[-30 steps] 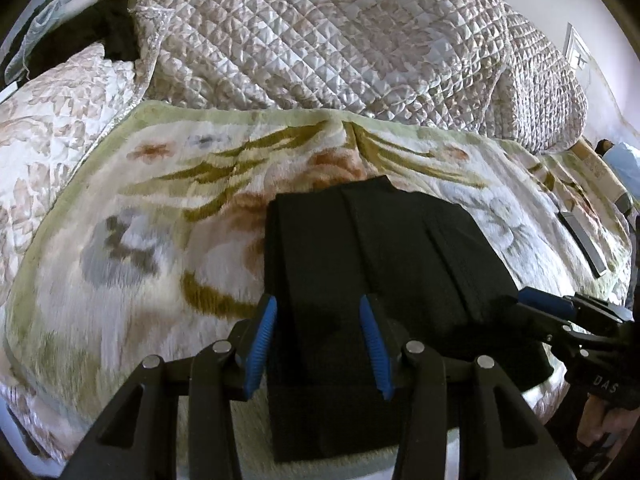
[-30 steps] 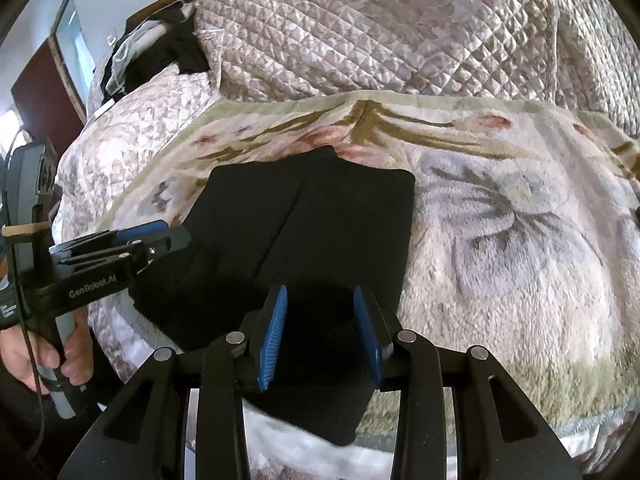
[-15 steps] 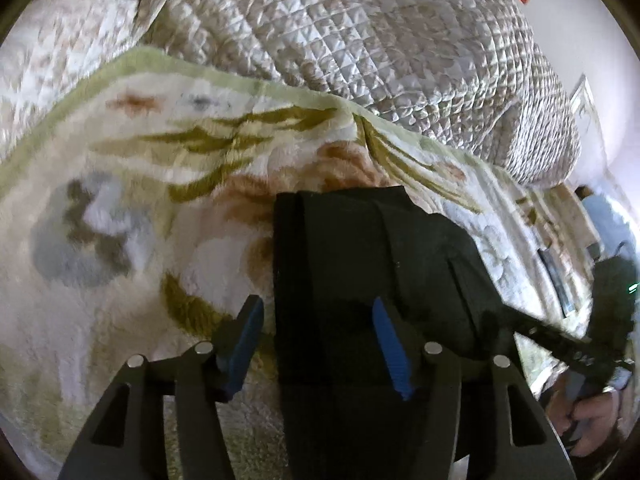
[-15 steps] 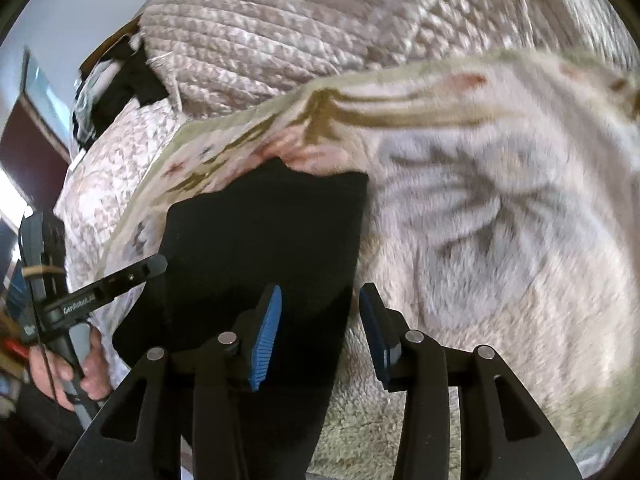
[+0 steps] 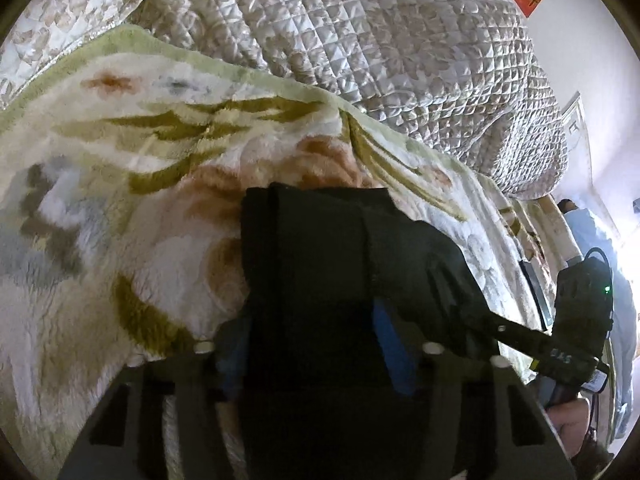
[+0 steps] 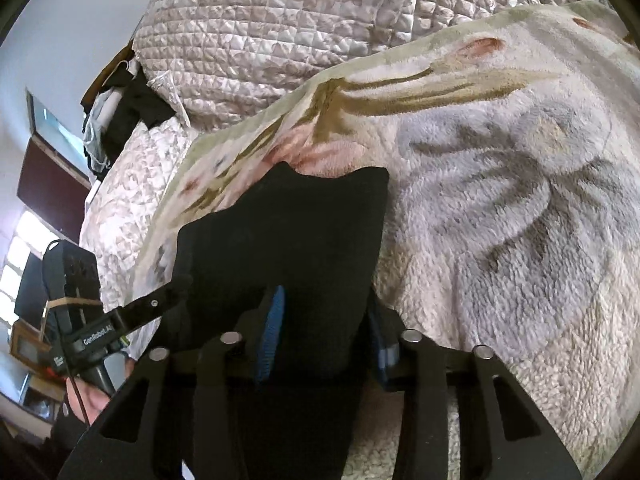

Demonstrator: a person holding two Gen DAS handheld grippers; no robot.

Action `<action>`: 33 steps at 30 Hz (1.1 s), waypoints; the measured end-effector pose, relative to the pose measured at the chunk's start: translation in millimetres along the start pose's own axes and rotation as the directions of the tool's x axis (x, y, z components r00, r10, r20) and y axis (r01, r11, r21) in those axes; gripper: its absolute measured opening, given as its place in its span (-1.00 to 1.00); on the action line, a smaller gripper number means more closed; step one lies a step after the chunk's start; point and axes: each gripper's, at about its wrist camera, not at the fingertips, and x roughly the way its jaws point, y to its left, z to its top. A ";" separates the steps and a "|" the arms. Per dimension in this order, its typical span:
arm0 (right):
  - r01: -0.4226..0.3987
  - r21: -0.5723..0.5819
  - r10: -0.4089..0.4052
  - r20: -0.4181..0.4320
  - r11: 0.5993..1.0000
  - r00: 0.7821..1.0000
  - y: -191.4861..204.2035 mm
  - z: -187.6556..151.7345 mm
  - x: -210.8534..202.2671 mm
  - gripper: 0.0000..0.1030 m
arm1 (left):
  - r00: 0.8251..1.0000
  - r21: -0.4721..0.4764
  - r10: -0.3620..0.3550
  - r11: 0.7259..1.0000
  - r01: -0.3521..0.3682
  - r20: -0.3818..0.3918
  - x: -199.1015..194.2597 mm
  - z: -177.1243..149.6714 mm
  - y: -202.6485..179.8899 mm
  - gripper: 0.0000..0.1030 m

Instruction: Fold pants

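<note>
The black pants (image 5: pixel 320 256) lie folded into a rough rectangle on a fluffy floral blanket (image 5: pixel 120 184), also seen in the right wrist view (image 6: pixel 296 232). My left gripper (image 5: pixel 310 344) is open, its blue-padded jaws straddling the near left edge of the pants; the cloth covers the left pad. My right gripper (image 6: pixel 326 328) is open, its jaws straddling the near right edge, with cloth between the pads. The right gripper shows in the left wrist view (image 5: pixel 520 332) and the left gripper in the right wrist view (image 6: pixel 152 308), each touching the pants' side.
A quilted silver bedspread (image 5: pixel 360 40) is heaped behind the blanket. Dark clothes (image 6: pixel 128 108) are piled at the far left. A flat dark device (image 5: pixel 534 288) lies on the blanket to the right. The bed's front edge is just below the grippers.
Both grippers have moved forward and down onto the near edge of the pants. The cloth now lies between the jaws of each. The pants' shape has barely changed.
</note>
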 end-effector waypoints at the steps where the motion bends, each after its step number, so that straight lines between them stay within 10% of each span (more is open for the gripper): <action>1: -0.012 0.005 0.012 0.009 1.000 1.000 1.2 0.0 -3.6 -0.60 | 1.000 0.005 0.004 1.000 -0.004 0.007 -3.2 0.0 -2.5 -0.17; 7: -0.055 -0.025 0.056 0.046 0.998 0.997 21.1 5.5 -18.7 -0.69 | 0.999 0.018 -0.001 1.000 0.001 0.036 -19.1 7.2 -13.4 -0.53; 19: -0.129 -0.075 0.134 0.059 0.989 0.989 52.3 65.6 -0.4 -0.70 | 0.995 0.052 0.028 0.998 -0.033 0.095 -24.8 71.7 -10.6 -0.55; 33: 0.069 -0.091 -0.063 0.067 0.993 0.996 21.7 101.5 42.1 -0.57 | 0.980 -0.032 0.188 0.982 -0.186 0.072 20.9 92.7 40.9 -0.34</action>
